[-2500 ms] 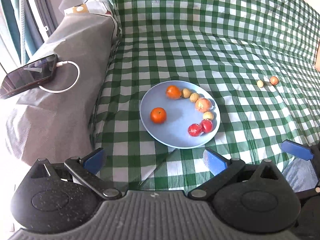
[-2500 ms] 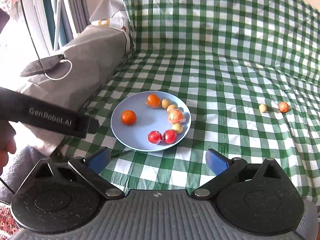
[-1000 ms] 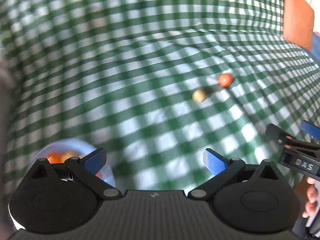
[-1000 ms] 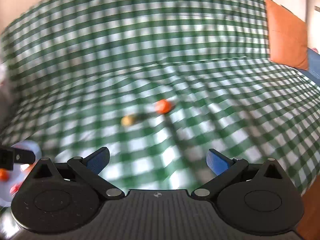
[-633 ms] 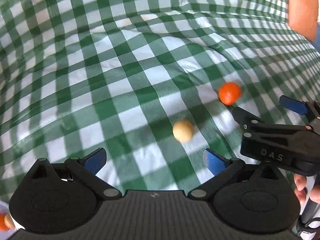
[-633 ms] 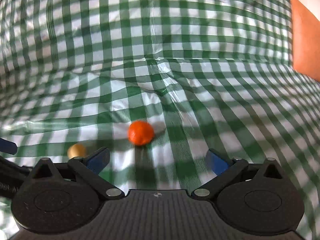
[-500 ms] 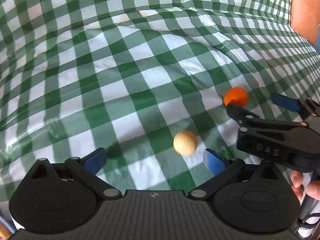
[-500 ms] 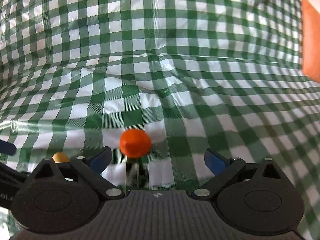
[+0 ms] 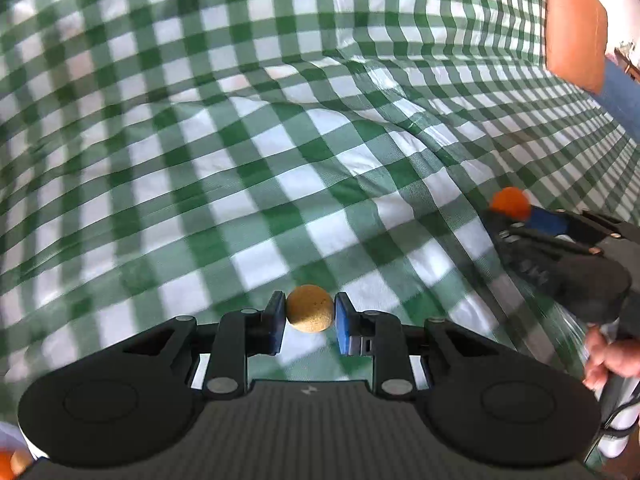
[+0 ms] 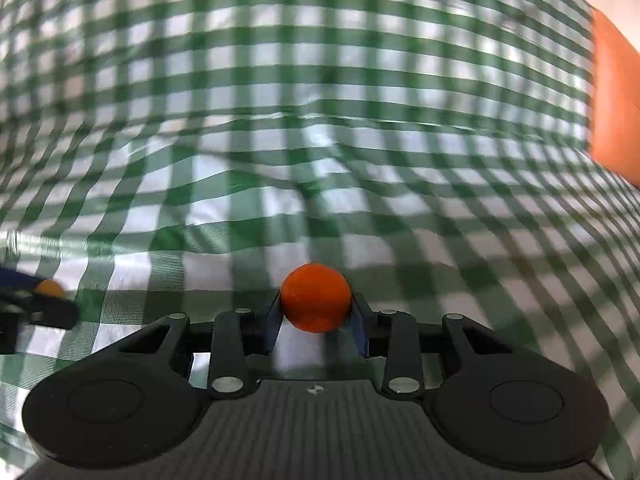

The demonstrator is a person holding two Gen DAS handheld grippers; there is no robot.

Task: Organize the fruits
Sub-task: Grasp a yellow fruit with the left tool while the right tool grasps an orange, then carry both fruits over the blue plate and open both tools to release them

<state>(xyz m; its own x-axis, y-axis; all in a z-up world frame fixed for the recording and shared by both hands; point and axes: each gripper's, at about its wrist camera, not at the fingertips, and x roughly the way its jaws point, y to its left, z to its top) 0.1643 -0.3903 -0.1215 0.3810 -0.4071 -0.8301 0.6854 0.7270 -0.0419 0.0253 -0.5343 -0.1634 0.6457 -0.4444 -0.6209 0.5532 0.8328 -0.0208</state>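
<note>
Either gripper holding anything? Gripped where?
Left gripper pinches the tan fruit across its sides; right gripper pinches the orange fruit likewise.

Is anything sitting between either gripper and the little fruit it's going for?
Nothing visible is. The left gripper is shut on the tan fruit, and the right gripper is shut on the orange fruit. Only the green checked cloth lies around them.

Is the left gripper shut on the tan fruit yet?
Shut: both pads of the left gripper press the tan fruit from either side.
</note>
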